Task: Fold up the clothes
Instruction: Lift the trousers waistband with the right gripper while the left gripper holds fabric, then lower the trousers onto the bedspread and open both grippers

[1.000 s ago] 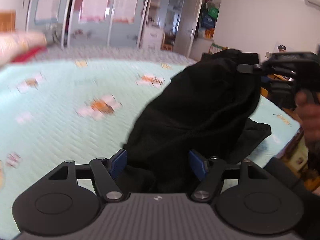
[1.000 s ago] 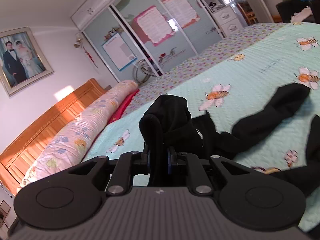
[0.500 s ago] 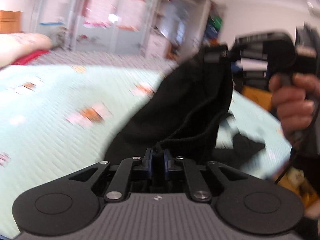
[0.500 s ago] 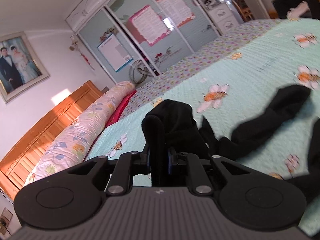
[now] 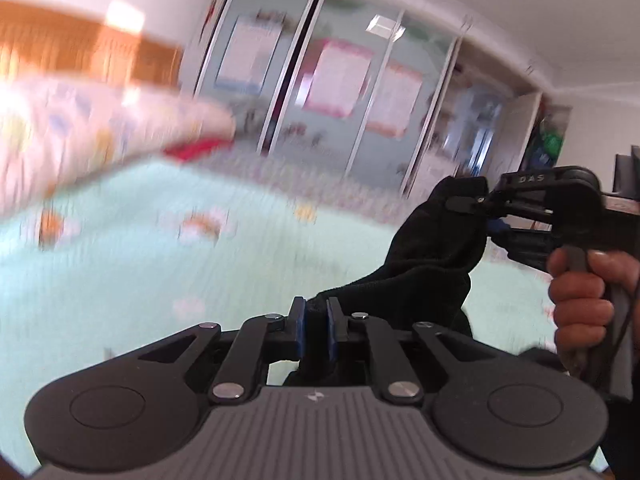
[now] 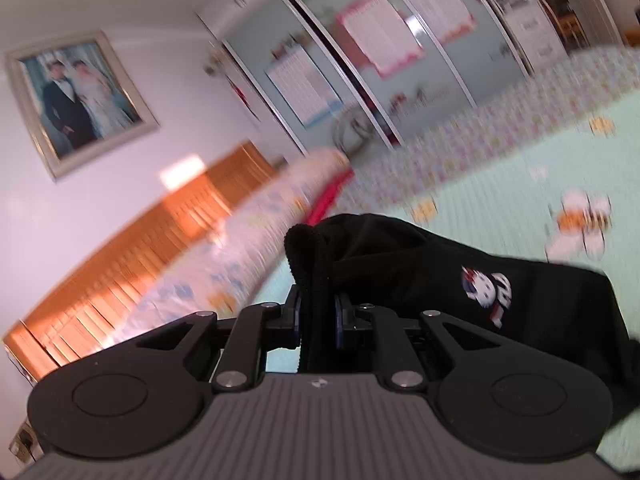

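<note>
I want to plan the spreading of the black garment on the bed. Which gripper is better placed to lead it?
Neither clearly: the left gripper and the right gripper are each shut on the black garment, which hangs between them above the bed, so both should likely move together.

We see a bed [image 5: 120, 264] covered by a pale mint-green quilt [image 6: 500, 208] with a ribbed stitch and scattered orange-and-white flower prints [image 6: 580, 220]. Along its far edge the quilt turns into a band of small pink and yellow speckles [image 6: 500, 116]. A long bolster [image 6: 256, 240] in pale pink cloth with blue and yellow patches lies on the bed against the orange wooden headboard [image 6: 160, 240]. Just beside the bolster's far end we make out something red [image 5: 196, 150] lying on the quilt; motion blur keeps us from telling what it is.
</note>
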Available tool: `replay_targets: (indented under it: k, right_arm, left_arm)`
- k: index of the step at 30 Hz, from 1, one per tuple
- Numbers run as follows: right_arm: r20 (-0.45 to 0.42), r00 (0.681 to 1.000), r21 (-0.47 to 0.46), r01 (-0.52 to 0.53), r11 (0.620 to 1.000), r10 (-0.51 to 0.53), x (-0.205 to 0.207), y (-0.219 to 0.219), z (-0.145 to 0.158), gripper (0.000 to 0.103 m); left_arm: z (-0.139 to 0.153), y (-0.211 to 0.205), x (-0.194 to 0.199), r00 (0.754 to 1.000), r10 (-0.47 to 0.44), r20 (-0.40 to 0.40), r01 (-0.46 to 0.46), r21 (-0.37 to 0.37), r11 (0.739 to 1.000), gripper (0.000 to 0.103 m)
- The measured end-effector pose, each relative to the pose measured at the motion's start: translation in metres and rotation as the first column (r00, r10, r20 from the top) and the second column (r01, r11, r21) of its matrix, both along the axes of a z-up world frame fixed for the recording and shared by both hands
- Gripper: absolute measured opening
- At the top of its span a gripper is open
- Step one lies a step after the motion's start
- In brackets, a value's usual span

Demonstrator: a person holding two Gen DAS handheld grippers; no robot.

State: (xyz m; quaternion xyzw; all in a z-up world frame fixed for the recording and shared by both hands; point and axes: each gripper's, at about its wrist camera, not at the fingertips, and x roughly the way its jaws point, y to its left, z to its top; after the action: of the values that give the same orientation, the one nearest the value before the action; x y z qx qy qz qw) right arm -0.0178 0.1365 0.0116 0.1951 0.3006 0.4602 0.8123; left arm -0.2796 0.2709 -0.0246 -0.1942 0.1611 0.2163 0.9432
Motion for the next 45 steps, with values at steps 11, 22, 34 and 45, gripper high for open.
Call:
replay_targets:
  k: [11,22,34,45]
  right_arm:
    - [-0.02,0.998,-0.177,-0.064,0.982,0.062,0.002,0.084,-0.019,0.015]
    - [-0.022,0.992,-0.175,-0.122,0.977,0.12,0.009,0.184,-0.044,0.056]
    - [-0.131,0.982,-0.29,0.093,0.953,-0.135,-0.015,-0.152,-0.138,0.068]
    - [-0.322,0.908,-0.225,0.201,0.953,-0.268,-0.031,-0.255,-0.17,0.068]
  left_arm:
    - [-0.011,0.045,-0.002,0.998,0.064,0.009,-0.063,-0.07,0.996,0.01]
    - [-0.062,0.127,-0.024,0.924,0.331,-0.19,-0.359,-0.14,0.923,0.022]
    - [-0.108,0.056,-0.028,0.945,0.225,-0.237,-0.293,-0.305,0.906,0.042]
    - [-0.121,0.108,0.038,0.901,0.273,-0.338,-0.39,-0.352,0.851,0.005]
